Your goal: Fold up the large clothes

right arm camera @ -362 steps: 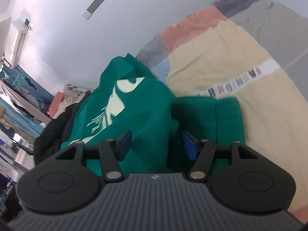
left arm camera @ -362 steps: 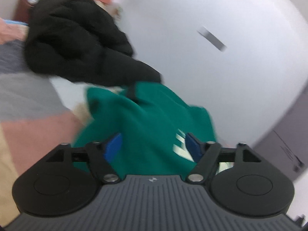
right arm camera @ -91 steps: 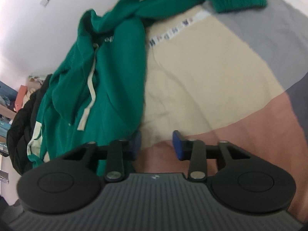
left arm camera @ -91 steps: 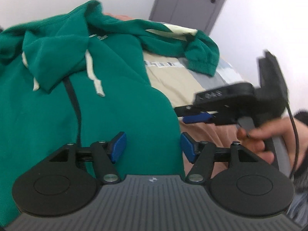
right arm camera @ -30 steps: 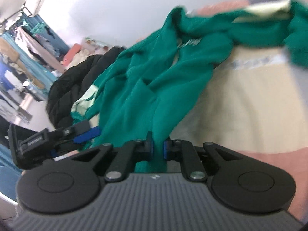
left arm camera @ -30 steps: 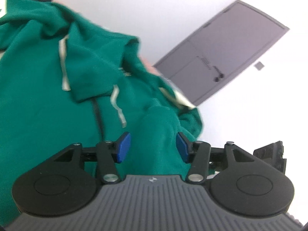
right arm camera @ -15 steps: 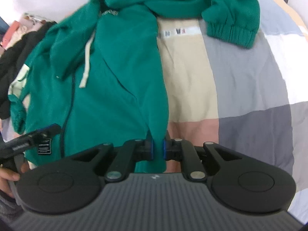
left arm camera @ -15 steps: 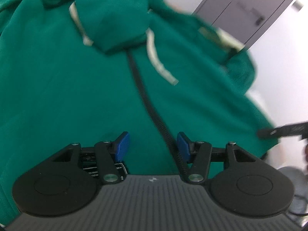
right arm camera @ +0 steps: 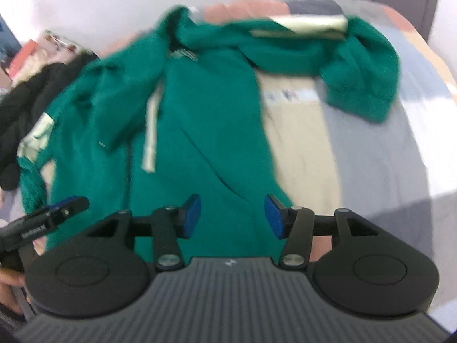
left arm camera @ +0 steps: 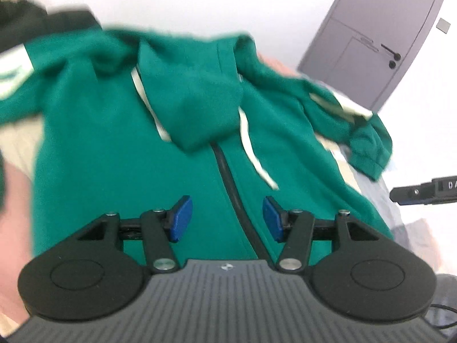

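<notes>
A home bedroom; a bed with a patchwork cover [right arm camera: 371, 148] spreads ahead of the right claw; a grey door [left arm camera: 380, 37] stands beyond the left claw, upper right; dark clothes [right arm camera: 25, 108] heaped far left.

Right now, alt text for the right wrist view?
A green hoodie lies spread front-up on a patchwork blanket, one sleeve stretched right. The right claw, just opened, hovers empty over its hem; the left claw pokes in at left.
</notes>
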`<state>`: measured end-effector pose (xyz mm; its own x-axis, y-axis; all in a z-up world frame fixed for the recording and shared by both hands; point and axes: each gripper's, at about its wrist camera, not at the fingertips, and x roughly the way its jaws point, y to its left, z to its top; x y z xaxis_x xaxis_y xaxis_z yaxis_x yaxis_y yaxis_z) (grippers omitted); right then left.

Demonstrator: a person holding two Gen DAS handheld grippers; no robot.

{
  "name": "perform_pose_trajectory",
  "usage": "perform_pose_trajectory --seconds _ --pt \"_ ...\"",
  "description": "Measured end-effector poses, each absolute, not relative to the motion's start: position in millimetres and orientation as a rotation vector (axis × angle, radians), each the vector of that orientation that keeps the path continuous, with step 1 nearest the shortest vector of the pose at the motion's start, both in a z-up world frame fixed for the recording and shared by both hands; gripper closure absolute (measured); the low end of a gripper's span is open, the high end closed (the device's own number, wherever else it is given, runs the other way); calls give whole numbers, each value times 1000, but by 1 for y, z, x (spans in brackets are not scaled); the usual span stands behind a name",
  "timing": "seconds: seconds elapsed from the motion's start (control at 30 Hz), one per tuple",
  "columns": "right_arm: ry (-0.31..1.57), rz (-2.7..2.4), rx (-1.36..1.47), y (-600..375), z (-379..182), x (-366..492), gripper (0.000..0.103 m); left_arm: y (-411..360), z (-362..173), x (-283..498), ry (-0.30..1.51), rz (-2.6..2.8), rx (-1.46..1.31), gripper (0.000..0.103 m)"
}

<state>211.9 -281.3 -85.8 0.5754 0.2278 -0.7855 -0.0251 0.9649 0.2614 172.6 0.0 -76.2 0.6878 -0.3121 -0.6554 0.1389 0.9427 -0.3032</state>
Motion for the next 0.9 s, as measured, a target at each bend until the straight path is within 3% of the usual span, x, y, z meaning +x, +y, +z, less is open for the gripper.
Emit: perform_pose_trajectory --seconds 0.33,0.6,0.67,0.7,0.73,0.9 --pt "702 334 61 -170 -88 252 51 34 -52 176 656 -145 -204 34" --pt "652 358 67 -115 -114 294 51 65 -47 189 577 -64 -186 21" --pt "640 349 62 -104 -123 303 32 71 -47 193 558 -56 -180 20" --pt "626 348 66 -101 -127 307 15 74 -47 194 551 -52 -180 19" --pt "614 349 74 -98 -131 311 9 76 -47 196 547 -49 -184 18" --pt "635 353 59 -79 -155 336 8 89 -56 210 563 -39 -232 15"
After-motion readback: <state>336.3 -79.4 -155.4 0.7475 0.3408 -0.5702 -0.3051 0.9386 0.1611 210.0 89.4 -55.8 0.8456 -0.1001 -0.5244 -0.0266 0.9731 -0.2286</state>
